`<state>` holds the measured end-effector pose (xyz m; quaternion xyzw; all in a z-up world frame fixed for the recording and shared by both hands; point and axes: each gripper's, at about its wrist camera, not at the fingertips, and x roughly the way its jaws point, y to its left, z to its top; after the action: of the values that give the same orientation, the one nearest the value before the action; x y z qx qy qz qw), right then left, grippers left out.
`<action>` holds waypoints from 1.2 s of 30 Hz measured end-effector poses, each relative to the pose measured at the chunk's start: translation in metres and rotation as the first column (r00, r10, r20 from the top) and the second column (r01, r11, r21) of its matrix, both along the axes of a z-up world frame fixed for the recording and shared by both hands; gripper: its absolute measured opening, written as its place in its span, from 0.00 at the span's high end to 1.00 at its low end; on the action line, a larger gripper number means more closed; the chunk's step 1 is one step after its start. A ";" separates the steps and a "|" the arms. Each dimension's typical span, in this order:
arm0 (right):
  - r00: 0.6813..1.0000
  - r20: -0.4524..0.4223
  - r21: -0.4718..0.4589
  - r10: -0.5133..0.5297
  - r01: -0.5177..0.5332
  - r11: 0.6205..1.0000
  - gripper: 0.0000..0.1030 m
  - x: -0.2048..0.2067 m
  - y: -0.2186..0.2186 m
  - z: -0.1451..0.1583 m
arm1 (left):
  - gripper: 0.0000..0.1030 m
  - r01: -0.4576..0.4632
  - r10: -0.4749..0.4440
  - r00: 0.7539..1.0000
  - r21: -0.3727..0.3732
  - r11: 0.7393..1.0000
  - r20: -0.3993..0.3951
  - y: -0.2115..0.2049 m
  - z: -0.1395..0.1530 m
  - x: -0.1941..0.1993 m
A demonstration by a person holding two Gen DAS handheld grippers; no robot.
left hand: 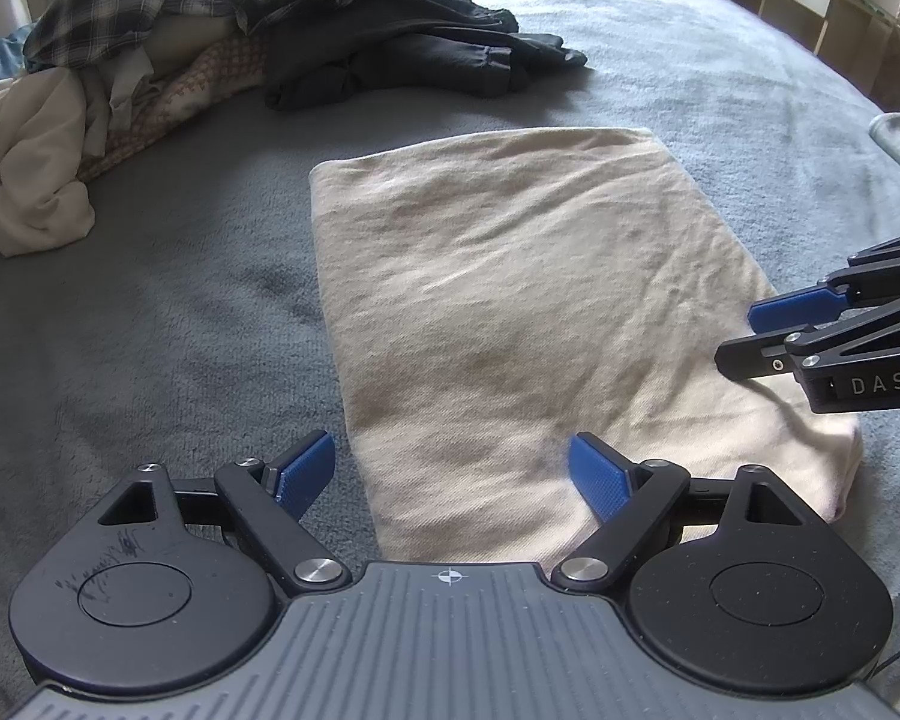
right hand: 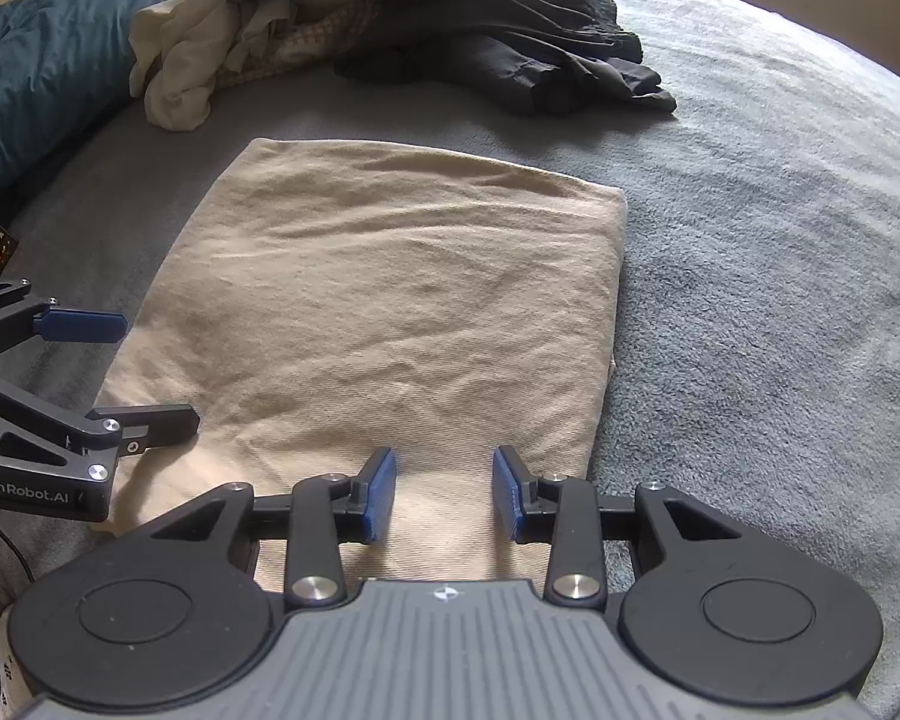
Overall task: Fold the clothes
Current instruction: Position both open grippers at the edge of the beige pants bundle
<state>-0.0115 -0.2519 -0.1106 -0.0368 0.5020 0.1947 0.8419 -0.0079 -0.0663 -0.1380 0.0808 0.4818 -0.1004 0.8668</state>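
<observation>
Both grippers, left gripper (left hand: 452, 471) spread wide and right gripper (right hand: 444, 495) part-spread, are hovering empty over the folded beige cloth's (left hand: 510, 300) near edge, probably lining up another fold.

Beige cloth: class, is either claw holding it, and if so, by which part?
Neither. The left claw and right claw both stand open over the near edge of the beige cloth, pads not pressing it.

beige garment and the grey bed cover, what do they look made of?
Beige garment: looks like a woven cotton-type cloth, matte, with a fine diagonal weave and soft creases; fibre can't be confirmed. Grey bed cover: looks like plush fleece or similar, matte, fuzzy nap with darker brushed patches where the pile lies differently.
</observation>
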 end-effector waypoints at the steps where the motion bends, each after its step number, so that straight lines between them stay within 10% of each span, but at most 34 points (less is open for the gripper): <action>1: 1.000 0.000 0.000 0.000 0.000 1.000 0.63 0.000 0.000 0.000 | 0.16 0.000 0.000 1.000 0.001 1.000 0.000 0.000 0.000 0.000; 36: 1.000 0.006 0.014 -0.008 0.008 1.000 0.62 0.000 0.000 -0.003 | 0.16 0.150 -0.132 0.967 -0.065 0.987 0.219 -0.011 0.022 -0.014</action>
<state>-0.0111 -0.2522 -0.1139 -0.0292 0.4982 0.1946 0.8444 -0.0223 -0.0772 -0.1164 0.0900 0.3743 -0.1720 0.9068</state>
